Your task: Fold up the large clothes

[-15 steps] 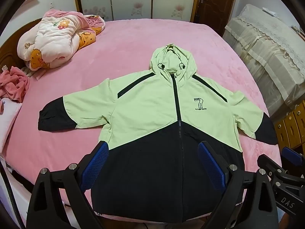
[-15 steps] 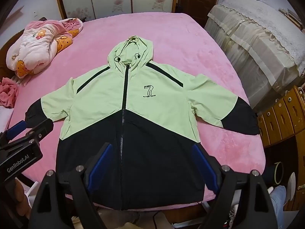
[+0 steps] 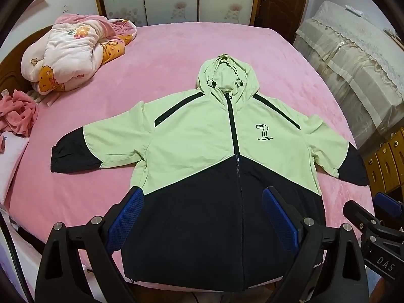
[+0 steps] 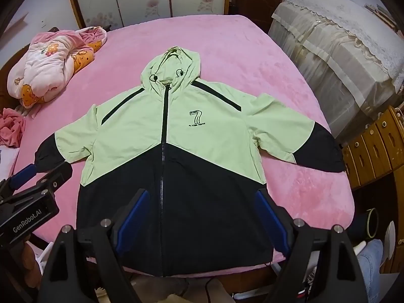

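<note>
A light green and black hooded jacket [image 3: 207, 156] [image 4: 176, 149] lies spread flat, front up and zipped, on the pink bed [image 3: 176, 50] [image 4: 227, 50], sleeves out to both sides and hood pointing away. My left gripper [image 3: 203, 197] hovers open above the black hem area, left of the zipper line. My right gripper [image 4: 202, 199] hangs open above the hem too, right of the zipper. Neither touches the cloth. Each gripper shows at the edge of the other's view: the right gripper [image 3: 378, 217], the left gripper [image 4: 32, 184].
A rolled pink-and-white quilt [image 3: 75, 53] [image 4: 50, 60] lies at the bed's far left, with a pink cloth [image 3: 17, 113] beside it. A lace-covered cabinet [image 3: 353, 63] [image 4: 341, 50] and wooden drawers [image 4: 373, 146] stand to the right. A person's leg in jeans [image 4: 371, 260] is at lower right.
</note>
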A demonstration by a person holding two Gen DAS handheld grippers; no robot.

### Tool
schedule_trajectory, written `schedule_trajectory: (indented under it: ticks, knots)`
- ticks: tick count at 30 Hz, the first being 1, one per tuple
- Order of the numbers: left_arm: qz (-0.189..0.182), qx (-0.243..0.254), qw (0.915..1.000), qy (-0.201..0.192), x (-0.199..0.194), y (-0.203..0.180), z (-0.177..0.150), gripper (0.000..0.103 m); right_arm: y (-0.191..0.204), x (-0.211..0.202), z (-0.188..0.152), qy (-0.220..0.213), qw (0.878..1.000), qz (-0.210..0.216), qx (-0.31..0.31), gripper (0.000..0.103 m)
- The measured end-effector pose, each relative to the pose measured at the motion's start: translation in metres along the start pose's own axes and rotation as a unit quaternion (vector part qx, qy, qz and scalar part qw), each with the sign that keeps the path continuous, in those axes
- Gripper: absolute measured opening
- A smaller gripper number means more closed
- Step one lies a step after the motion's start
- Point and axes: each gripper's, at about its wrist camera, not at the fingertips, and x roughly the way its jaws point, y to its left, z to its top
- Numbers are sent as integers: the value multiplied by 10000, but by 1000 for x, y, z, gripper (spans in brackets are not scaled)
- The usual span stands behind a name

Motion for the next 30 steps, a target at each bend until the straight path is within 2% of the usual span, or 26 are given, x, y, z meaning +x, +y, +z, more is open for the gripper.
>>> schedule_trajectory:
  ticks: [30]
  knots:
    - [-112, 130, 9994, 308, 11, -3, -8, 94, -6, 6, -14, 237, 9995, 4, 213, 85]
